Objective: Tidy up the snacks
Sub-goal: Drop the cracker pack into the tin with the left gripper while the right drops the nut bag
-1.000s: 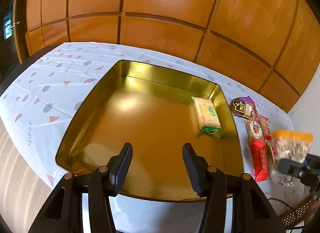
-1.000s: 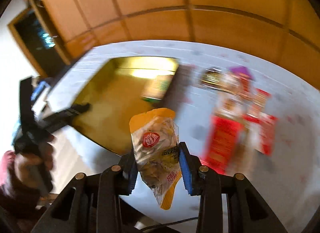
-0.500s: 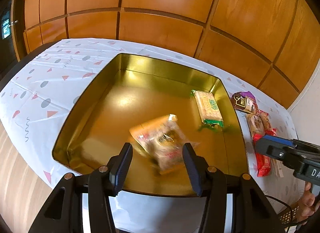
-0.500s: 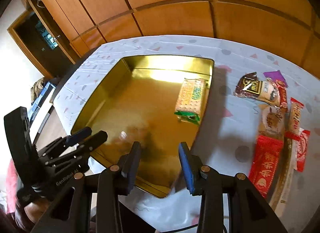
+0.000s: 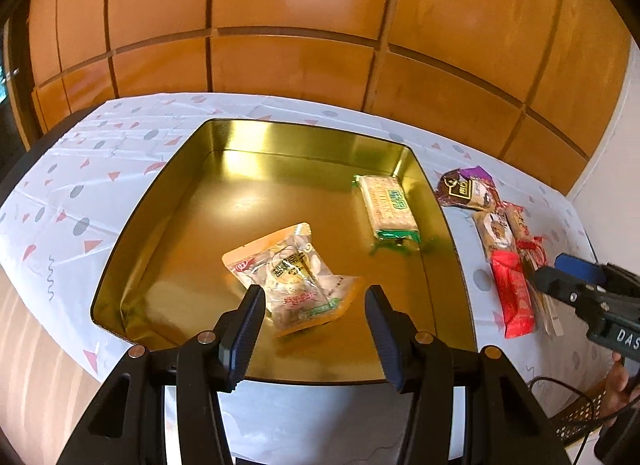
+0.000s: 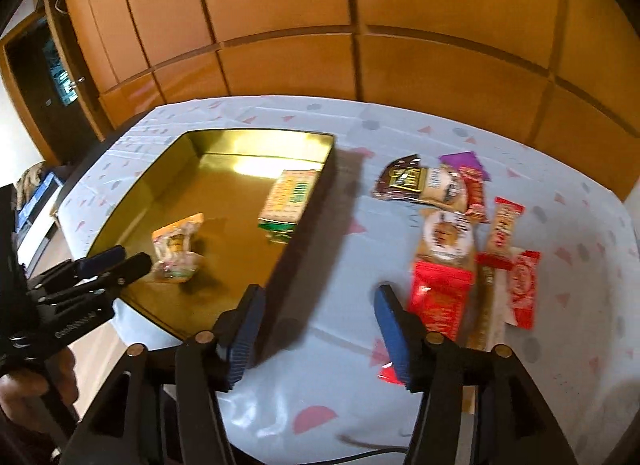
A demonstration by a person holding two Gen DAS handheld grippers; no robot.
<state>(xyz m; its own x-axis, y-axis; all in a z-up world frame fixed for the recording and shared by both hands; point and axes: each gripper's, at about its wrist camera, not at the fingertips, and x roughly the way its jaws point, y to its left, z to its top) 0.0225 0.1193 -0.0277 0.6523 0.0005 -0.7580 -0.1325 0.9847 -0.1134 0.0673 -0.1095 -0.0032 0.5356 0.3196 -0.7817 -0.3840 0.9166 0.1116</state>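
Left tool [image 5: 314, 325]: held with its fingers spread above the near edge of the tin; nothing is pinched, though the nut pouch is seen between the fingertips, lying lower on the tin floor.
Right tool [image 6: 318, 329]: its jaws have just been opening and are seen spread, with nothing between them; it is held over the bare cloth between the tin and the loose snacks.
Gold tin [image 5: 280, 141]: a shallow rectangular tin, set on the bench, open at the top.
Nut pouch [image 5: 292, 273]: an orange-edged clear pouch, laid flat and slantwise near the middle of the tin floor, apart from the cracker pack.
Cracker pack [image 5: 390, 205]: a long pack with green ends, laid inside the tin close to its right wall.
Loose snacks [image 6: 452, 233]: a cluster of wrapped bars and packets, red, brown and purple, left on the cloth to the right of the tin, several overlapping.
Bench [image 6: 320, 385]: covered by a white cloth printed with pink triangles and grey dots.
Background: orange wood panelling [image 5: 300, 5] is seen behind the bench.
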